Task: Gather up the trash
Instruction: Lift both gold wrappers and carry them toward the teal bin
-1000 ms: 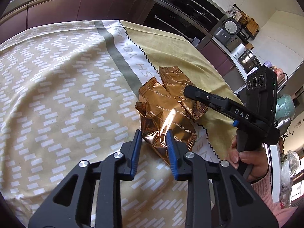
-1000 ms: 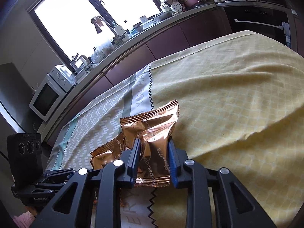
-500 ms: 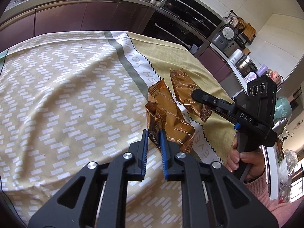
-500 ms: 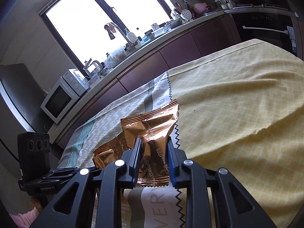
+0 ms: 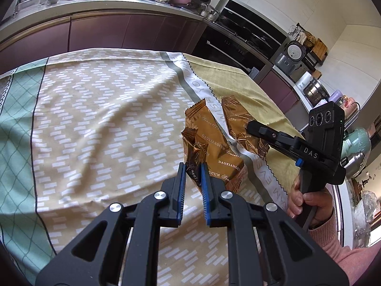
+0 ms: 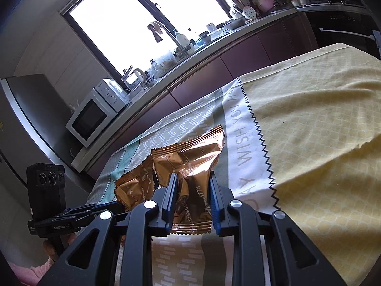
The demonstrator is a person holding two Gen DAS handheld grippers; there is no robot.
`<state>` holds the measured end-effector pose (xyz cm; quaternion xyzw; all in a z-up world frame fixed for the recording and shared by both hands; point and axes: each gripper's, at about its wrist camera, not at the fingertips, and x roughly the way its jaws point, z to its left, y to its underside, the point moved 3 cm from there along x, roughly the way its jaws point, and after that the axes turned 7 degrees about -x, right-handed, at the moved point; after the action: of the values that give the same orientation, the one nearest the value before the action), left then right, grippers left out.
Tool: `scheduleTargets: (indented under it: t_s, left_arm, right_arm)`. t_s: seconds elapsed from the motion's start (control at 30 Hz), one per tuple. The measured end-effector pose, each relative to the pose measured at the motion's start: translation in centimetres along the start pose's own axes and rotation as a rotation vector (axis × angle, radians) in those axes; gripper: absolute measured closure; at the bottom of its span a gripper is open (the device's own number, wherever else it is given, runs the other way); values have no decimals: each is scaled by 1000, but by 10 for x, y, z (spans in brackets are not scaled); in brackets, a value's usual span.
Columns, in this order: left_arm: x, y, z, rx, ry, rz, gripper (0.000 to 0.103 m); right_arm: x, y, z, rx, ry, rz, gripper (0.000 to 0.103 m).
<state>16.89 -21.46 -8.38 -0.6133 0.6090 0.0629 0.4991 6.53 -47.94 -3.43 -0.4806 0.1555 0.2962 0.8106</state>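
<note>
Two shiny copper-brown snack wrappers hang over the patterned tablecloth (image 5: 107, 124). In the left wrist view my left gripper (image 5: 192, 175) is shut on the lower corner of the first wrapper (image 5: 212, 143). A little to the right, my right gripper (image 5: 252, 126) pinches the second wrapper (image 5: 238, 119). In the right wrist view the right gripper (image 6: 193, 188) is shut on that second wrapper (image 6: 190, 157), which crumples between the blue pads. The first wrapper (image 6: 133, 187) shows at lower left, at the tip of my left gripper (image 6: 116, 206).
The cloth-covered table runs back to a kitchen counter (image 5: 119, 2) with purple cabinets (image 5: 100, 31). A microwave (image 6: 92, 116) and a sink tap (image 6: 157, 29) stand under the window. An oven front (image 5: 228, 47) and pots lie to the right. A hand (image 5: 307, 202) in a pink sleeve holds the right gripper.
My left gripper has closed on the first wrapper. Both grippers have drawn back and risen slightly with their wrappers, and the two wrappers have come apart.
</note>
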Motion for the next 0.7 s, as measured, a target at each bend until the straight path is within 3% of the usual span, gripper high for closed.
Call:
scheduleTargets:
  t_s: [0.7]
  left_arm:
    - [-125,34,77,-121,-125,-167,90]
  right_arm:
    - [46,0,113,-153,-177,50,79]
